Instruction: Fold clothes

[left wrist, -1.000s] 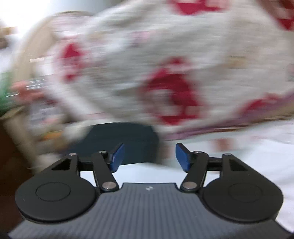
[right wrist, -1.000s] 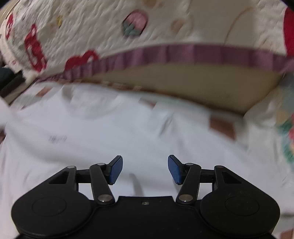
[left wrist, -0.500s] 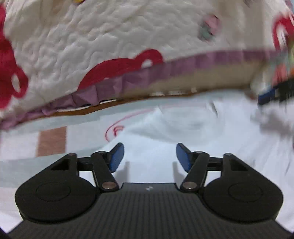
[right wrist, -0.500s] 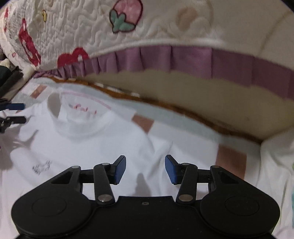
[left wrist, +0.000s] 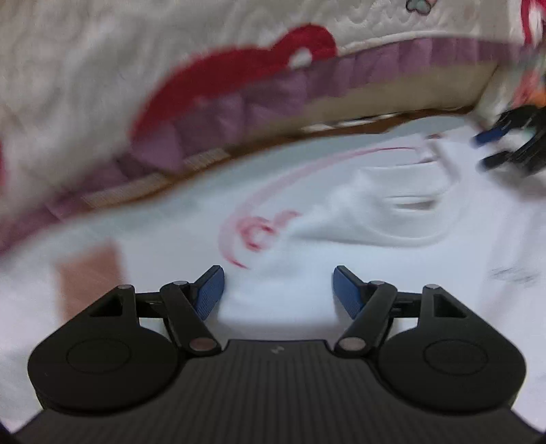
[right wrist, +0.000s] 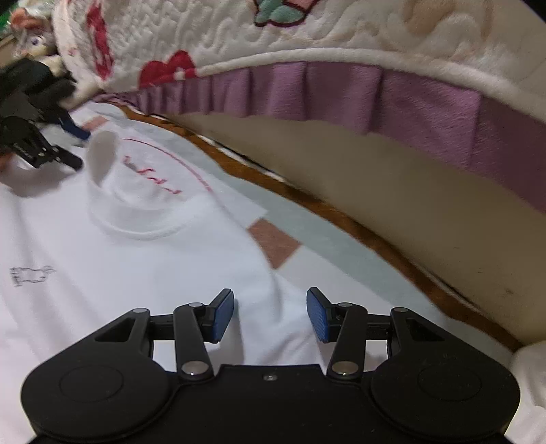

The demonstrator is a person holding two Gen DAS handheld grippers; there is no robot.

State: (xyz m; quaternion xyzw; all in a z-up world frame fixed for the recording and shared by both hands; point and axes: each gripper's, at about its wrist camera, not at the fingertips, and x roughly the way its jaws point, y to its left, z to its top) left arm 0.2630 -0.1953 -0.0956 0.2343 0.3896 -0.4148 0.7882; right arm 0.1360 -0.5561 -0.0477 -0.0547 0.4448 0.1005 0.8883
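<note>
A white T-shirt lies flat on the bed, with its ribbed collar toward the headboard side and a small dark print on the chest. My right gripper is open, low over the shirt's shoulder edge. My left gripper is open too, just above the other shoulder near the collar. Each gripper shows in the other's view: the right gripper at far right, the left gripper at far left. Nothing sits between either pair of fingers.
A quilted white blanket with red shapes and a purple frill hangs over the bed's beige side just beyond the shirt. The sheet under the shirt is pale with pink squares. A stuffed toy sits far left.
The left view has swung down from the hanging blanket to the shirt's collar. The right gripper has moved lower and closer to the shirt's shoulder edge. Both stayed open.
</note>
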